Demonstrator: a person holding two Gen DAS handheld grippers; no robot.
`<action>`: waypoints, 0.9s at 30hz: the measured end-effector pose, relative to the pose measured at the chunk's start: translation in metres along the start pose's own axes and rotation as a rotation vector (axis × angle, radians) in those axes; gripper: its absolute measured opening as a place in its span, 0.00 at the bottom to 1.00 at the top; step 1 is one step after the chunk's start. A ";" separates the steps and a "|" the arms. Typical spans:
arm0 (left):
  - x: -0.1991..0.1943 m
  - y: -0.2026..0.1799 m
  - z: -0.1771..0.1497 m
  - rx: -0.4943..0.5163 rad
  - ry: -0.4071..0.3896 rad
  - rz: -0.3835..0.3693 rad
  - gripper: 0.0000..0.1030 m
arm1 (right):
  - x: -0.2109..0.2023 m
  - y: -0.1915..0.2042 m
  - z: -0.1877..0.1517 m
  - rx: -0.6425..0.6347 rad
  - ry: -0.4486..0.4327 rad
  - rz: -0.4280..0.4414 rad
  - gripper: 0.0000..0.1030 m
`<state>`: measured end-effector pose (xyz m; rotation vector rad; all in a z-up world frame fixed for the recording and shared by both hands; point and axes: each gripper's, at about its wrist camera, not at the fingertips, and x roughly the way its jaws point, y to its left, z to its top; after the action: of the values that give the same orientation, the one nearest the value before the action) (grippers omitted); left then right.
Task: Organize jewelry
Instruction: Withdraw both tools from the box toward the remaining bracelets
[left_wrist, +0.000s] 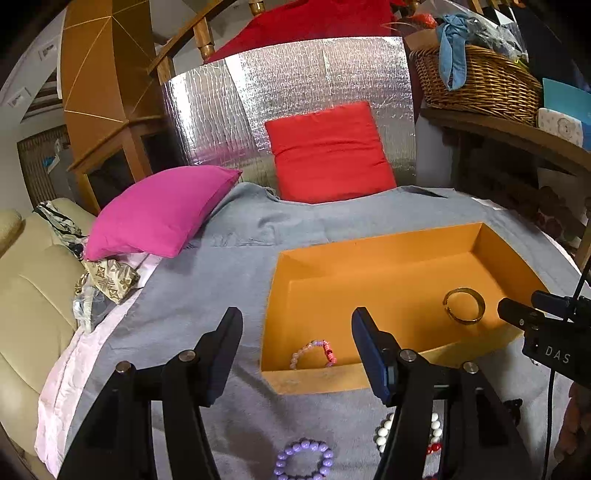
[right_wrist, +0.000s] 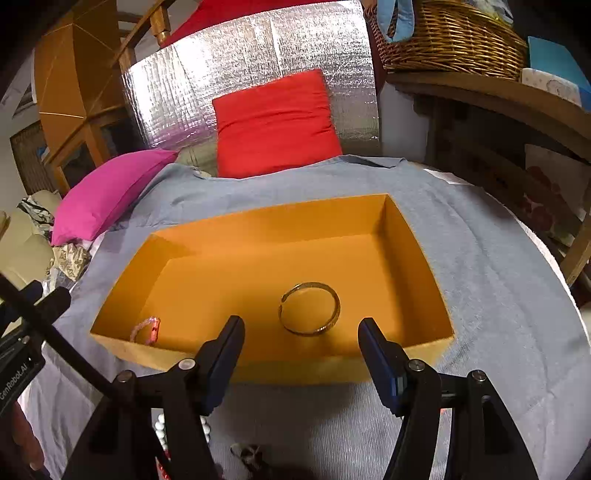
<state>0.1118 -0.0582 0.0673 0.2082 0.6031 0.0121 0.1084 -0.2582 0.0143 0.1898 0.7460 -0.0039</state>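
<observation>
An open orange box (left_wrist: 314, 382) (right_wrist: 295, 369) lies on a grey cloth (left_wrist: 207, 295). On its floor rest a gold bangle (left_wrist: 463, 320) (right_wrist: 337, 306) and, in the near left corner, a pink bead bracelet (left_wrist: 330, 353) (right_wrist: 155, 328). My left gripper (left_wrist: 296, 317) is open and empty above the box's near left corner. My right gripper (right_wrist: 301, 323) is open and empty over the box's near wall, with the bangle just beyond its fingertips. On the cloth in front of the box lie a purple bead bracelet (left_wrist: 306, 443) and a white bead bracelet (left_wrist: 384, 432) (right_wrist: 160, 428), partly hidden by the grippers.
A magenta pillow (left_wrist: 159, 214) sits at the left and a red pillow (left_wrist: 328, 151) stands behind the cloth against a silver foil panel (left_wrist: 288, 88). A wicker basket (left_wrist: 484, 85) stands on a wooden shelf at the right. A small dark item (right_wrist: 247, 452) lies near the front edge.
</observation>
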 end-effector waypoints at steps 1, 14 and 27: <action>-0.002 0.001 -0.001 0.001 -0.002 -0.001 0.61 | -0.002 0.000 -0.001 0.000 0.000 0.004 0.66; -0.007 0.010 -0.003 -0.005 -0.007 0.006 0.61 | -0.015 0.011 -0.005 -0.027 -0.008 0.028 0.66; -0.013 0.012 -0.009 0.000 0.001 -0.007 0.61 | -0.030 0.013 -0.009 -0.017 -0.012 0.052 0.66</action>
<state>0.0965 -0.0458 0.0701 0.2064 0.6049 0.0058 0.0815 -0.2454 0.0300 0.1923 0.7283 0.0503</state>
